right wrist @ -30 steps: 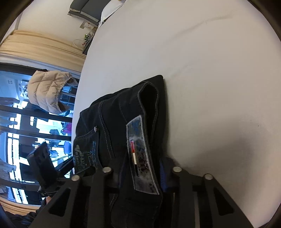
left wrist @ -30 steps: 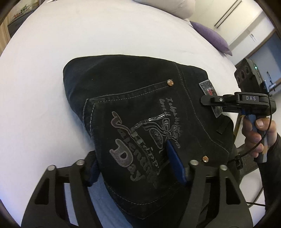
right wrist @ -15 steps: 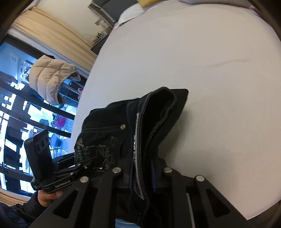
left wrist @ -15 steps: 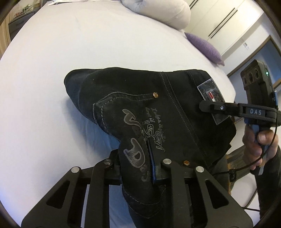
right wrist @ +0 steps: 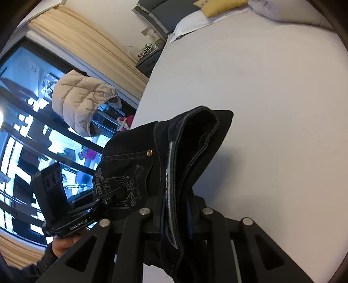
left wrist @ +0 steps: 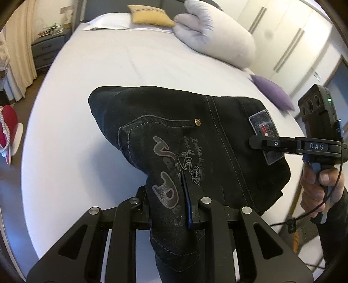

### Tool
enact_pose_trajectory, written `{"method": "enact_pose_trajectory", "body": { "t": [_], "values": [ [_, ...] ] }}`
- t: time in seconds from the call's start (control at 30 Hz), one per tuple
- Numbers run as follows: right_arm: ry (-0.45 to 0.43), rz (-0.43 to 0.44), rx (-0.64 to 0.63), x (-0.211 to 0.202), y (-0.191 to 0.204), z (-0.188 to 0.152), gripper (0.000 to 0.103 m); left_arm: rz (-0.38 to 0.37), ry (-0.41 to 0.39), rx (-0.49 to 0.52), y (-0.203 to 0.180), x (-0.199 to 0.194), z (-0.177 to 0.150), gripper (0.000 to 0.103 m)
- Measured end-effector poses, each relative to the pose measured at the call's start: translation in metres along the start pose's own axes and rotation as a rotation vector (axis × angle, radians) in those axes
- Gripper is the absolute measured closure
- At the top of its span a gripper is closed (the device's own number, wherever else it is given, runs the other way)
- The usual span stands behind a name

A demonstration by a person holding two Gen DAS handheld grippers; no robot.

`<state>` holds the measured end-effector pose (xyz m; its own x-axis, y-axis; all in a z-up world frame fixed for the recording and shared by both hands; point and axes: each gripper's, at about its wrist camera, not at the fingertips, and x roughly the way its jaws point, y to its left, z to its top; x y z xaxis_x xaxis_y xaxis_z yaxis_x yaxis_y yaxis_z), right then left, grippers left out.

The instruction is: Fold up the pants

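The black jeans [left wrist: 174, 122] are folded into a thick bundle and held up over the white bed [left wrist: 108, 65]. My left gripper [left wrist: 171, 196] is shut on the back pocket with the grey embroidered lettering. My right gripper [right wrist: 174, 206] is shut on the waistband beside the grey label patch [left wrist: 263, 128]; it also shows in the left wrist view [left wrist: 256, 141], pinching that edge. In the right wrist view the jeans [right wrist: 184, 141] rise from the jaws, and the left gripper [right wrist: 108, 196] grips the pocket side. The far fold hangs near the sheet.
A rolled white duvet [left wrist: 217, 37], a yellow cushion [left wrist: 150, 14] and a purple pillow [left wrist: 271, 92] lie on the bed. A grey nightstand [left wrist: 47, 48] and curtains stand at the left. A beige puffer jacket [right wrist: 82, 100] hangs by the window.
Both grippers closed on the jeans and lifted them off the sheet. The views tilted upward, so the head of the bed and the window now show.
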<state>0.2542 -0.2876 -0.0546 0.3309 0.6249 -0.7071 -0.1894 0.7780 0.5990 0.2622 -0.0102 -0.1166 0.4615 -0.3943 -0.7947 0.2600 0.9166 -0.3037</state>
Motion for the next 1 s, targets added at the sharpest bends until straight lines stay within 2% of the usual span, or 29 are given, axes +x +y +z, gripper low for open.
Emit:
{"method": "enact_pose_trajectory", "body": {
  "t": [0.2,0.33,0.43,0.47,0.5,0.53,0.57,0.63,0.67,0.73,0.8,0.83,0.93,1.0],
  "values": [
    [0.030,0.022,0.072,0.070,-0.008,0.043,0.086,0.034,0.032,-0.011,0.049,0.027,0.030,0.084],
    [0.067,-0.002,0.153,0.107,-0.032,0.043,0.086,0.031,0.092,-0.046,0.063,0.064,0.028,0.082],
    [0.065,0.032,0.248,0.119,-0.060,0.037,0.080,0.019,0.096,-0.071,0.069,0.081,0.018,0.071],
    [0.063,0.051,0.281,0.121,-0.069,0.034,0.070,0.016,0.093,-0.086,0.073,0.083,0.015,0.061],
    [0.063,0.052,0.313,0.123,-0.078,0.030,0.064,0.016,0.090,-0.109,0.076,0.086,0.011,0.054],
    [0.058,0.074,0.330,0.125,-0.083,0.028,0.064,0.014,0.089,-0.123,0.078,0.087,0.009,0.045],
    [0.049,0.099,0.338,0.125,-0.086,0.026,0.064,0.009,0.088,-0.137,0.083,0.089,0.006,0.040],
    [0.036,0.102,0.337,0.122,-0.083,0.021,0.056,-0.015,0.081,-0.157,0.086,0.087,0.007,0.040],
    [0.025,0.084,0.325,0.118,-0.077,0.019,0.051,-0.004,0.078,-0.160,0.086,0.083,0.005,0.040],
    [-0.011,0.025,0.284,0.107,-0.064,0.017,0.043,0.035,0.042,-0.144,0.078,0.067,0.001,0.040],
    [-0.048,-0.019,0.243,0.093,-0.052,0.012,0.040,0.059,-0.009,-0.113,0.064,0.045,-0.001,0.033],
    [-0.062,-0.036,0.232,0.086,-0.048,0.010,0.040,0.078,-0.042,-0.093,0.056,0.033,-0.003,0.026],
    [-0.174,-0.098,0.158,0.046,-0.024,-0.001,0.040,0.174,-0.187,0.001,0.024,-0.021,-0.020,0.010],
    [-0.266,-0.145,0.091,0.015,0.001,-0.011,0.038,0.248,-0.292,0.049,-0.002,-0.057,-0.019,0.008]
  ]
}}
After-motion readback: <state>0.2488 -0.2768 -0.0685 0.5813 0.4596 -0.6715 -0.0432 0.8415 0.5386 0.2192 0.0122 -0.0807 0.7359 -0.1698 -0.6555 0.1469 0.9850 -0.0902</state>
